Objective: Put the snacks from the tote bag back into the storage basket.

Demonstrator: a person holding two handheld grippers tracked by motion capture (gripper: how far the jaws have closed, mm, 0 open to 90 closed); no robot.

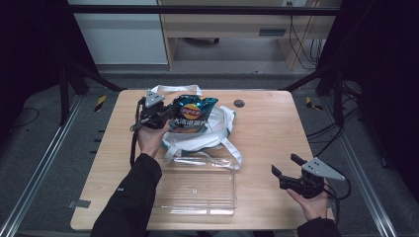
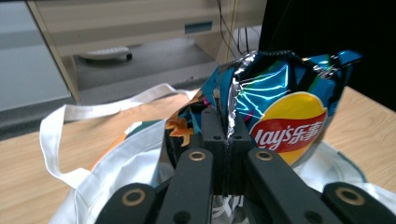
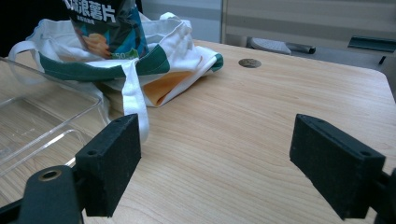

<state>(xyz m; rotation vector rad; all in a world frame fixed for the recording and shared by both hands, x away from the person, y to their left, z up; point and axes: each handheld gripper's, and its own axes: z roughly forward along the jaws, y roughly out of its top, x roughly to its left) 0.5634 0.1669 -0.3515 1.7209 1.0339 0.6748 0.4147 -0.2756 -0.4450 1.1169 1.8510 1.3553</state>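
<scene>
above, left gripper (image 1: 170, 114) is pinching the chip bag (image 1: 191, 113) over the tote (image 1: 217, 136); right gripper (image 1: 286, 168), released, is hovering well right of the tote.

My left gripper (image 2: 229, 140) is clamped on the crimped edge of a chip bag (image 1: 191, 114), blue-teal foil with a red and yellow logo, held upright over the tote (image 1: 217, 133). The tote is white cloth with a green band at its mouth and long white straps, lying slumped on the far middle of the table. The bag's lower end sits inside the tote's mouth. A clear tray (image 1: 197, 190) lies just in front of the tote.
</scene>
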